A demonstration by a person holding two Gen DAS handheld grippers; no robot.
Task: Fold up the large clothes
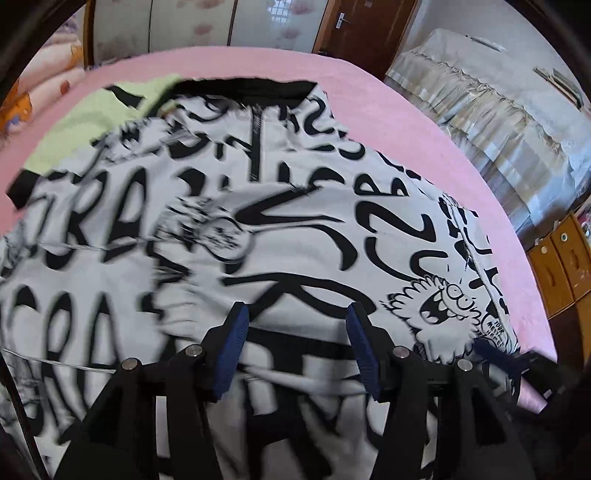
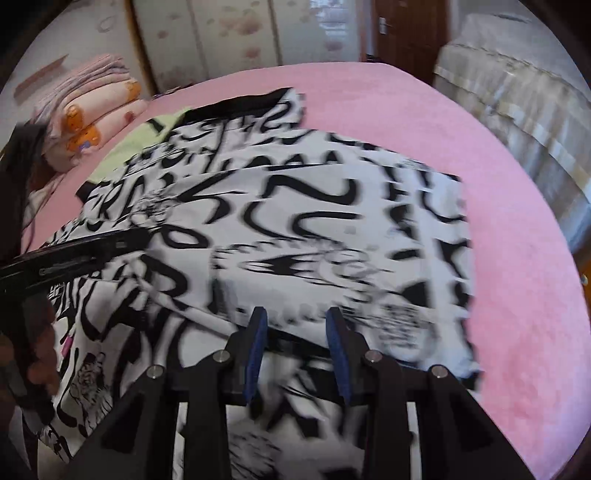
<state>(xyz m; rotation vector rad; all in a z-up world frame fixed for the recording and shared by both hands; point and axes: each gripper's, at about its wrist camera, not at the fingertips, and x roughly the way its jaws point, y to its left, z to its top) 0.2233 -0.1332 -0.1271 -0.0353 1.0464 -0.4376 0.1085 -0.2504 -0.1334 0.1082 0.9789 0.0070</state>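
Much of the black-and-white printed jacket (image 1: 295, 229) is smeared by motion blur, so most of its large black lettering cannot be read; only fragments that look like "CRA" are made out on the left of the left wrist view. A cartoon monster (image 1: 439, 306) is printed near the right edge, and small writing on a badge below it is too small to be read. The jacket is spread on the pink bed (image 1: 424, 155), with a black collar (image 1: 243, 88) at the far end and a pale green garment (image 1: 107, 122) partly hidden beneath it.

The left gripper (image 1: 295, 347) is held over the near part of the jacket, its blue-padded fingers apart with nothing pinched between them. The right gripper (image 2: 297, 350) is likewise held with its fingers parted above the cloth and gripping nothing. The left gripper is seen at the left edge of the right wrist view, largely cut off.

Folded blankets (image 2: 99, 107), a wardrobe (image 2: 236, 33), a door (image 1: 354, 29) and a covered piece of furniture (image 1: 491, 110) are seen around the bed.
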